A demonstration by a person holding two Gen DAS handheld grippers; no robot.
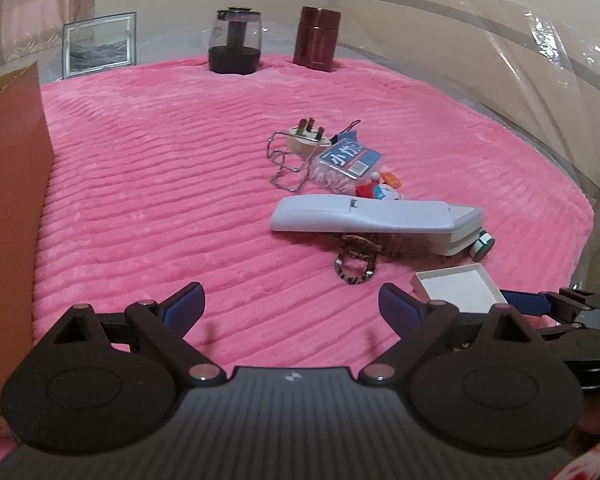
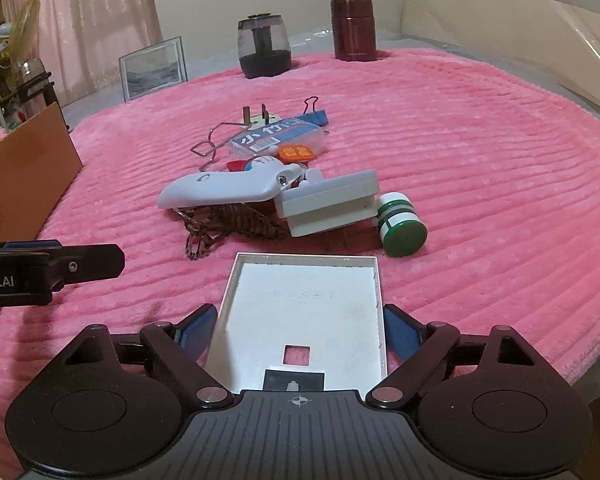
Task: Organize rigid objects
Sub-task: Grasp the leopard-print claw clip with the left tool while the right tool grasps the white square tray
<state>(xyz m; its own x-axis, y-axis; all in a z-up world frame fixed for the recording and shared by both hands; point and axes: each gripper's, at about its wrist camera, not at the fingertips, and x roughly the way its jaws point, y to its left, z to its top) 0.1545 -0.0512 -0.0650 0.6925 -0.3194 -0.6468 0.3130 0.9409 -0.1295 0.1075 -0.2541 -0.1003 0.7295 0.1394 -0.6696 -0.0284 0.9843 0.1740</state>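
Observation:
A pile of small objects lies on the pink blanket (image 1: pixel 160 184): a white handheld device (image 1: pixel 364 216), a clear toothpick box (image 1: pixel 346 166), a white plug (image 1: pixel 306 142), a wire frame (image 1: pixel 288 168), a toy figure (image 1: pixel 380 188), a green-and-white cylinder (image 2: pixel 400 224) and a patterned strap (image 2: pixel 228 224). A shallow white tray (image 2: pixel 304 316) lies between the fingers of my right gripper (image 2: pixel 300 332), which is closed against its sides. My left gripper (image 1: pixel 290 308) is open and empty above the blanket, left of the tray (image 1: pixel 456 286).
A cardboard box (image 1: pixel 8 216) stands at the left edge. A glass jar with dark contents (image 1: pixel 236 40), a dark red canister (image 1: pixel 316 38) and a picture frame (image 1: pixel 100 44) stand at the far edge. Clear plastic sheeting (image 1: pixel 500 52) covers the right side.

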